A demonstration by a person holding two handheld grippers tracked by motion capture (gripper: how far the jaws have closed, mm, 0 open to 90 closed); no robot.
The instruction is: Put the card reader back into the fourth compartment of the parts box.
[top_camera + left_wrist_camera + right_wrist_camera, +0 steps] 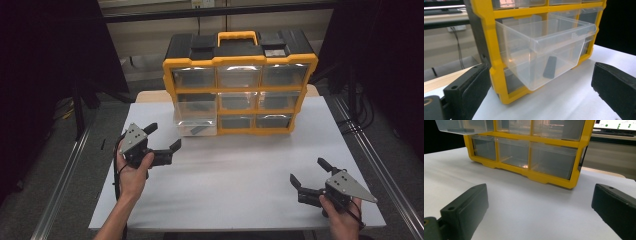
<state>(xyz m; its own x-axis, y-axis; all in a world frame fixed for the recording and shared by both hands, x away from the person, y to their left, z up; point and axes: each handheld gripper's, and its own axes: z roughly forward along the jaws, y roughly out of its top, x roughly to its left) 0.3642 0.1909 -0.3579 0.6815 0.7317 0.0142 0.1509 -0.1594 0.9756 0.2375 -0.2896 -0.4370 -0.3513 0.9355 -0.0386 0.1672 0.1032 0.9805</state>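
A yellow and black organiser cabinet (239, 82) with clear drawers stands at the back of the white table (235, 175). Its middle left drawer (196, 119) (541, 50) is pulled out and holds a small dark flat piece (549, 67) (197, 129). My left gripper (162, 136) hovers just left of that drawer, open and holding nothing. In the left gripper view the two jaws frame the drawer (541, 50). My right gripper (306, 173) rests open near the front right of the table, facing the cabinet (529, 150).
The cabinet has a yellow carry handle (237, 36) on top. Metal rails (62, 180) run along both sides of the table. A bare stretch of white tabletop (524, 202) lies between the grippers and the cabinet.
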